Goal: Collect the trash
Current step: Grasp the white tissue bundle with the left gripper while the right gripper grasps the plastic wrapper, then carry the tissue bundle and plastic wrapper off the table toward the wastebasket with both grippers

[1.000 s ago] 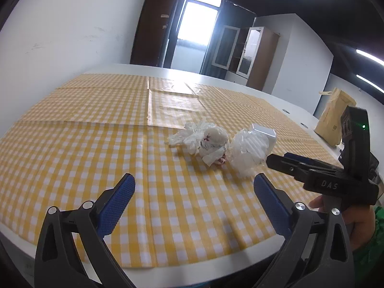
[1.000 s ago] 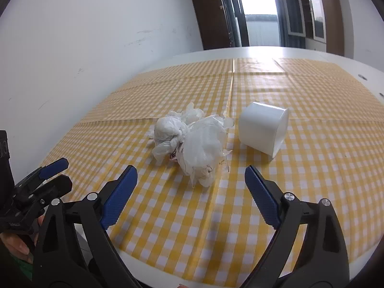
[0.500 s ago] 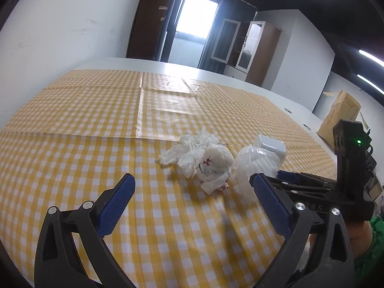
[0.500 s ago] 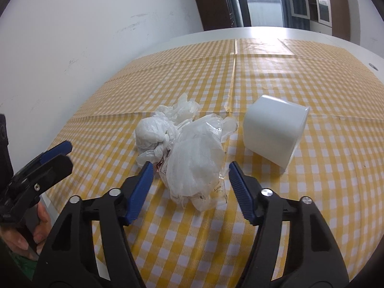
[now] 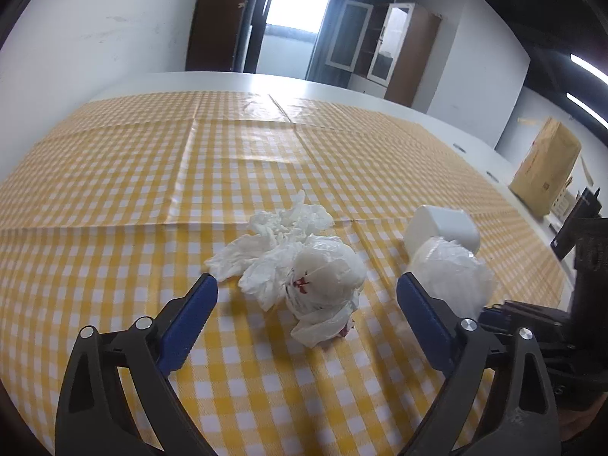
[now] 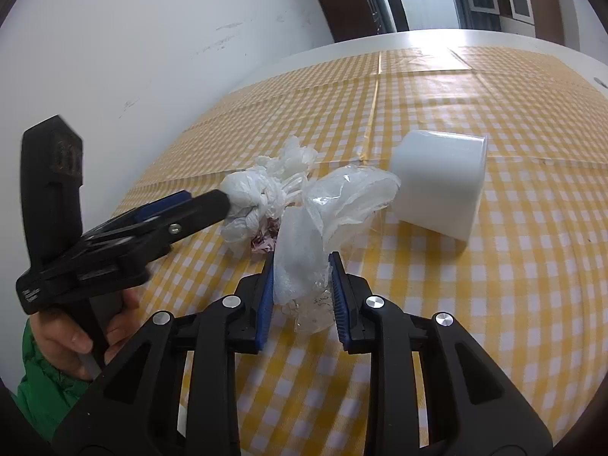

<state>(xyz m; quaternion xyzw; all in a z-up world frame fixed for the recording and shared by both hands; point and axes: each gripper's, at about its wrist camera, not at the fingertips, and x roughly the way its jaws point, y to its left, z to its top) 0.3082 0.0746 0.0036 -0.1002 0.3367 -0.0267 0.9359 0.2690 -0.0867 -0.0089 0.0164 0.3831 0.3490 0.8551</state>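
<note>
Since a second ago: your right gripper (image 6: 300, 296) has gone from wide apart to narrow, and your left gripper (image 5: 306, 317) has come forward toward the trash.
Right gripper: its jaws are closing, and the blue pads already press the near end of the crumpled clear plastic film (image 6: 334, 212).
Left gripper: nearly at full spread and just beginning to close, with nothing pinched; the wad of white tissue and plastic bag with red print (image 5: 300, 266) sits just ahead, between the fingertips.
Key relation: that wad lies straight ahead of your left gripper, and the left is the nearer hand to it.
Beyond: a squat white plastic cup (image 6: 437, 186) lies on its side, touching the film's far end.
Surface: everything rests on a yellow-and-white checked tablecloth (image 5: 152, 174).
Far edge: a brown paper bag (image 5: 545, 171) stands well apart.
</note>
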